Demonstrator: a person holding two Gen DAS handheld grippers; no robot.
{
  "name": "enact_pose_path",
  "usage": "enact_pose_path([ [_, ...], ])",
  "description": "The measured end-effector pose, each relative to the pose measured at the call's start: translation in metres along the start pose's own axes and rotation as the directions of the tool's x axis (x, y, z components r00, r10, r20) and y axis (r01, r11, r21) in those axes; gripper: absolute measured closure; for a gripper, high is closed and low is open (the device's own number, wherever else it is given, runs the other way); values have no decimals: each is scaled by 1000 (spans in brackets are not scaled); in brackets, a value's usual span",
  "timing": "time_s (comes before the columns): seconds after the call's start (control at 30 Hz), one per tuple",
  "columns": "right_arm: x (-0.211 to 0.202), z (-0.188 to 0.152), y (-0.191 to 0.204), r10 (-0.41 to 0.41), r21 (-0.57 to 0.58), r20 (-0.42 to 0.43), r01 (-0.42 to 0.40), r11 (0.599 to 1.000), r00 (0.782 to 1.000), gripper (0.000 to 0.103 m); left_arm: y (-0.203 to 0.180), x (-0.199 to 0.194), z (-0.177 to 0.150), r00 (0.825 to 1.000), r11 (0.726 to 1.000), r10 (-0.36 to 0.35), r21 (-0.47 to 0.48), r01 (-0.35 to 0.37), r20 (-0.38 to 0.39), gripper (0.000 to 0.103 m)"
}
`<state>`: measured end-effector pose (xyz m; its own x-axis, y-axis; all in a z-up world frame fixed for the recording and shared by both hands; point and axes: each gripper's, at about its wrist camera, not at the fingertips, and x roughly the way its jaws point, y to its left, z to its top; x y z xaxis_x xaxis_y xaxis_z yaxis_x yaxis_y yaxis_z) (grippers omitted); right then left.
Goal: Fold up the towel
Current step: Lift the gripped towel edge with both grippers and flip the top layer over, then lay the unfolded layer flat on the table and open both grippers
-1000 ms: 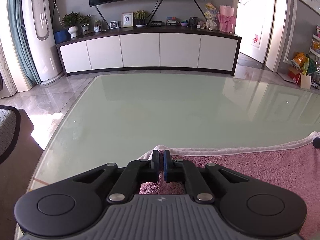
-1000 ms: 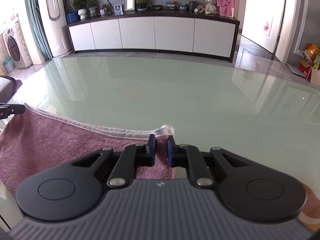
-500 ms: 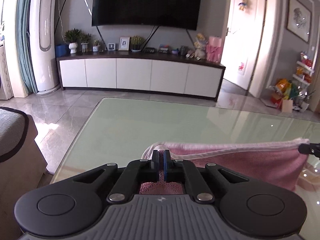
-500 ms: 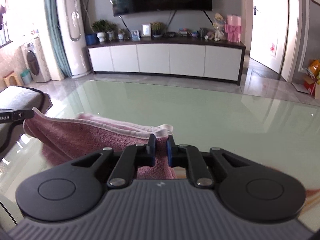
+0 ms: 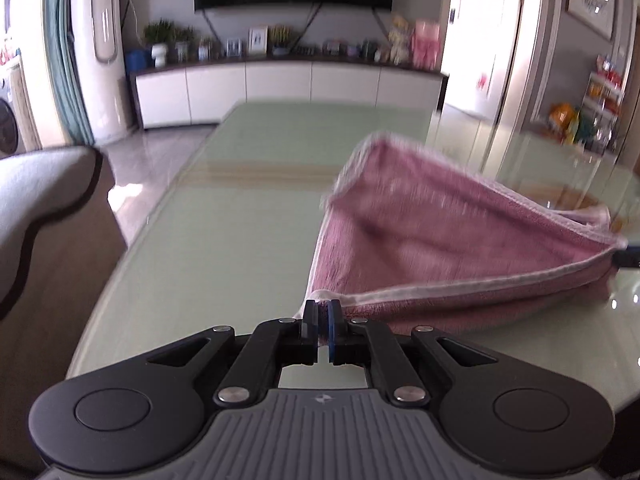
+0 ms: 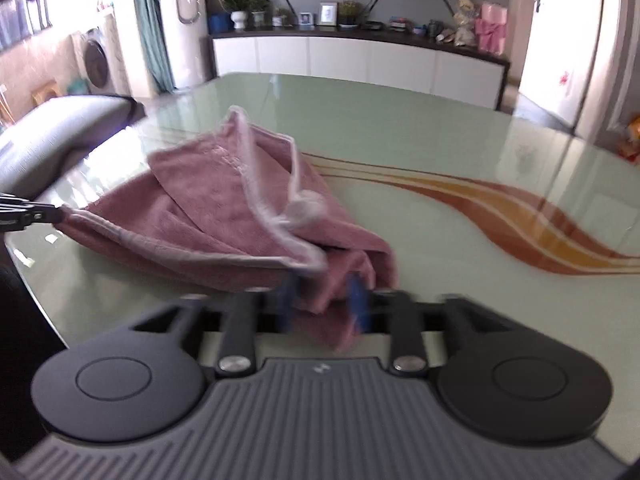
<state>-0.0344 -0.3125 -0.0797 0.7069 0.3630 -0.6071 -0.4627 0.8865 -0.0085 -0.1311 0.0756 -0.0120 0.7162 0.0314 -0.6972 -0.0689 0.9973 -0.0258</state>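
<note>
A pink towel with a pale hem hangs bunched above the glass table. My left gripper is shut on one corner of the towel. In the right wrist view the towel is crumpled and blurred, and its other corner lies between the parted fingers of my right gripper, which is open. The left gripper's tip shows at the left edge of that view, holding the towel's far corner. The right gripper's tip shows at the right edge of the left wrist view.
The pale green glass table carries an orange and brown stripe pattern. A grey sofa arm stands to the left. A white TV cabinet lines the far wall.
Both grippers lifted the towel off the table and pulled it back. The right gripper's fingers have opened and the towel is bunching. The left gripper stays shut on its corner.
</note>
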Motion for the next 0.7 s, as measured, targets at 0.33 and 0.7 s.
enact_pose_path([
  [0.33,45,107,57,147,-183,-27,-149,972,989,63,-6,-31,43,988,996,-64,76,54,144,65],
  [0.7,208,175,145,195,-184,-290,-254,950,937,80,-32,55,18,992,991,-122,45,123,-25,62],
])
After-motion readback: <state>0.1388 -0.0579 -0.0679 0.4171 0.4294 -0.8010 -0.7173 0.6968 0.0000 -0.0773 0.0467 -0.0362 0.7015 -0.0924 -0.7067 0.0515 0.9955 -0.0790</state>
